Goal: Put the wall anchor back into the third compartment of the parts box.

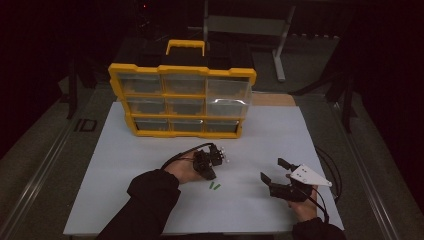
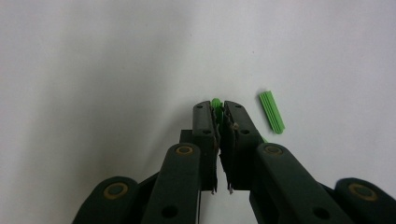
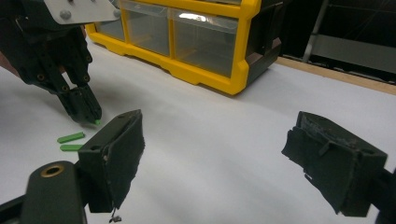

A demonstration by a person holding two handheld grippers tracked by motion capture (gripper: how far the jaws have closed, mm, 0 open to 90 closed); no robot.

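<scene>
We see the left gripper (image 2: 217,108) pinching a small green ribbed plug (image 2: 215,102) near the mat's (image 1: 150,150) middle, tip pointing down; right gripper (image 3: 215,154) spread wide.

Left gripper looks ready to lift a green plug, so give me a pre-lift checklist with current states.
1. Left gripper shut on a green plug: ok, the tip shows between the jaws.
2. Grip depth: cannot tell, little of the plug shows past the jaws.
3. Loose plugs free of the jaws: ok, two lie apart on the white board.
4. Right gripper out of the way: ok, open and off to the side.
5. Yellow drawer box ready to receive: not ok, drawers look closed.
</scene>
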